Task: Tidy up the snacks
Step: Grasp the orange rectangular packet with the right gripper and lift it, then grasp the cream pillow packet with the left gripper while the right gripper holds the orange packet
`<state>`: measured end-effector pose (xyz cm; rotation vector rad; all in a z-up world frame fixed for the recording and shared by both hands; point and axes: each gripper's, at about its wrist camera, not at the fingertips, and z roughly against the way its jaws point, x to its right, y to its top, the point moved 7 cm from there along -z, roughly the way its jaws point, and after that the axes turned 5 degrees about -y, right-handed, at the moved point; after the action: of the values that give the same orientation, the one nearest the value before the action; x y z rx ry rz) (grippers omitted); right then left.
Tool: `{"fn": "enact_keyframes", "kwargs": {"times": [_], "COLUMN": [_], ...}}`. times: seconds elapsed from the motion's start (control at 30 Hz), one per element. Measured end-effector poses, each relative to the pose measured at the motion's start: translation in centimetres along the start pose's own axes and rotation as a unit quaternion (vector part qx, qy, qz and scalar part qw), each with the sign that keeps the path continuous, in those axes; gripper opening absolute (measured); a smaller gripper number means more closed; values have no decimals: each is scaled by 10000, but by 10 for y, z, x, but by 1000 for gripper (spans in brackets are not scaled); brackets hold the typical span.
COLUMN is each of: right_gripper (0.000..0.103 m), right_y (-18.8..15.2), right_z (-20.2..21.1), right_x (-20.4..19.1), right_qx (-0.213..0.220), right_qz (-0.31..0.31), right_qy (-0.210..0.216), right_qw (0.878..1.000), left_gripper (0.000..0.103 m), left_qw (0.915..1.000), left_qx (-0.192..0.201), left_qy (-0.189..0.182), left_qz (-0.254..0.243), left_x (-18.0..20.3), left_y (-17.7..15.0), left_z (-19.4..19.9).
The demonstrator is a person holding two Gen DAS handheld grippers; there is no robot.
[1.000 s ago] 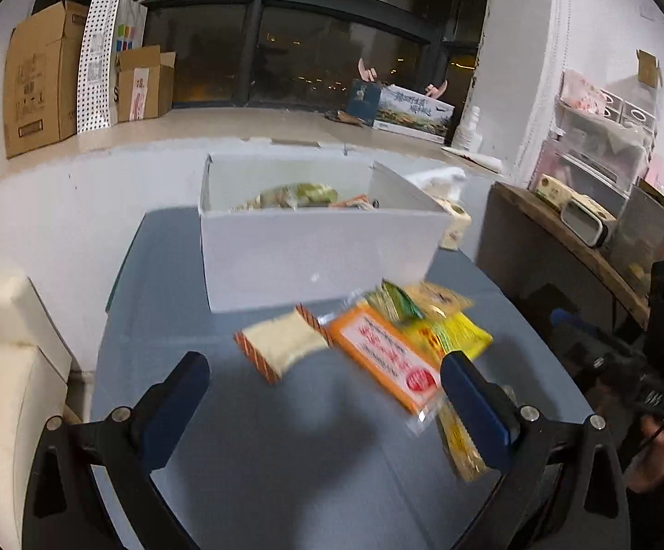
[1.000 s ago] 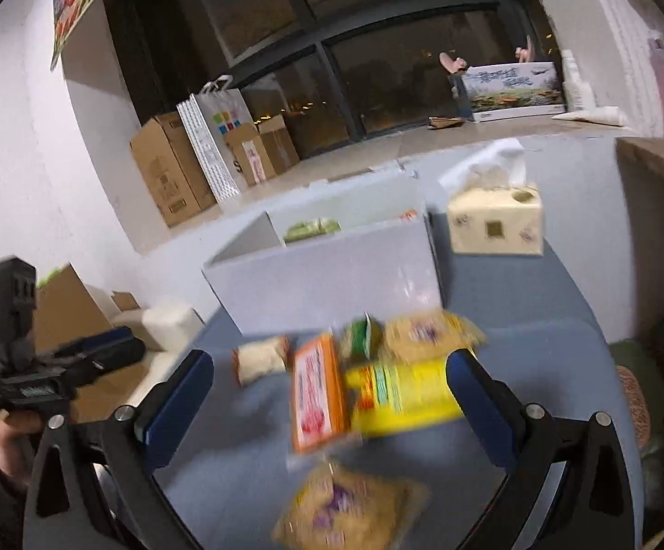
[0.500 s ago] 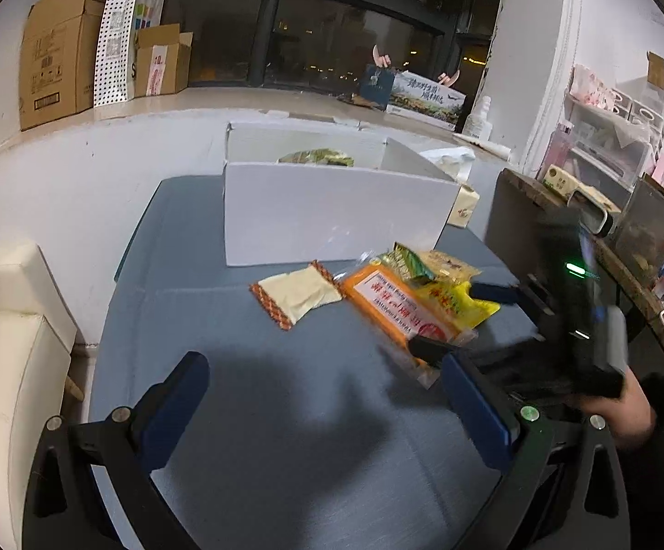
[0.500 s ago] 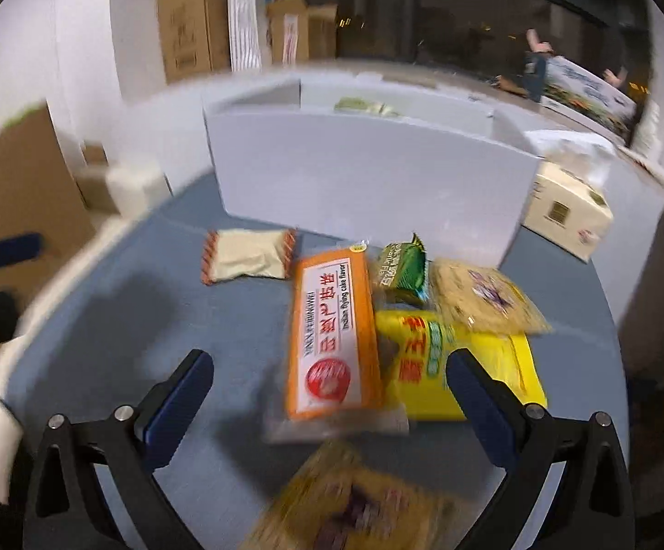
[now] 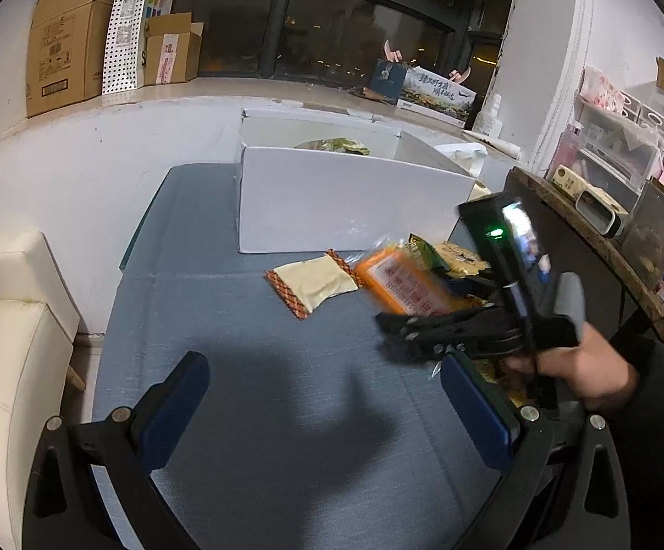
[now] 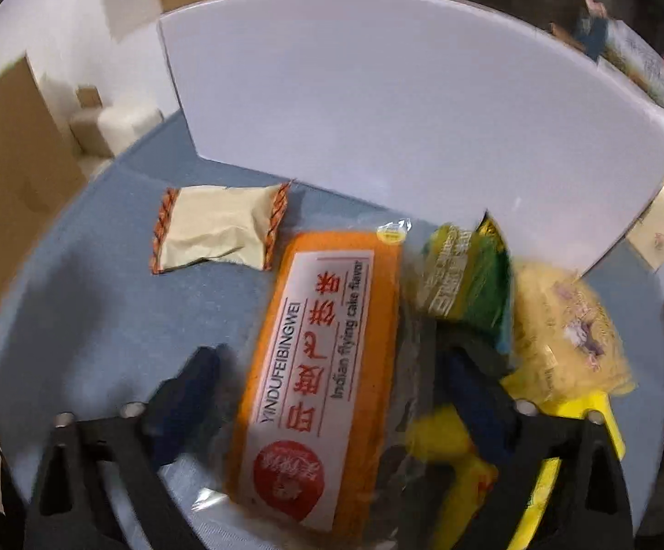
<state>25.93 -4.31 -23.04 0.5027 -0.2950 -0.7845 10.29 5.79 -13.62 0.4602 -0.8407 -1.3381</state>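
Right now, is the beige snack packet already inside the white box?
No, the beige snack packet lies on the blue table, in front of the white box.

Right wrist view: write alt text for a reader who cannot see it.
The right gripper straddles an orange snack packet, open, one blue finger on each side. Around it on the blue table lie a beige wrapped snack, a green packet and yellow packets, before a white box.

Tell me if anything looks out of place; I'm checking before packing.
Nothing looks damaged or spilled. The snacks just lie overlapped outside the white cardboard box: the orange plastic cake packet sits between the right gripper jaws.
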Motion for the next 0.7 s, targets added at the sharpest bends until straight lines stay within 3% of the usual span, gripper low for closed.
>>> {"fn": "enact_keyframes", "kwargs": {"times": [0.13,0.33,0.37,0.43,0.57,0.7], "right_gripper": [56,50,31,19,15,12], "right_y": [-3,-20,-18,-22,-29,-36], "right_z": [18,52,55,72,85,100], "right_x": [-1,-1,3,9,16,21], "right_qx": [176,412,457,692,781,982], "right_qz": [66,-142,-167,-340,-244,-323], "right_qy": [-95,266,299,454,253,341], "right_qw": [9998,9987,9984,9960,9963,9941], "left_gripper": [103,103,103,103,103,103], "left_qw": [10000,9995,9992,9986,9977,9975], "left_qx": [-63,-178,-213,-255,-398,-384], "left_qy": [31,80,73,125,224,115], "left_qz": [-20,-248,-319,-451,-494,-583], "left_x": [-1,2,3,4,0,1], "left_y": [-1,2,4,8,15,21], "left_z": [-5,-17,-22,-29,-45,-52]}}
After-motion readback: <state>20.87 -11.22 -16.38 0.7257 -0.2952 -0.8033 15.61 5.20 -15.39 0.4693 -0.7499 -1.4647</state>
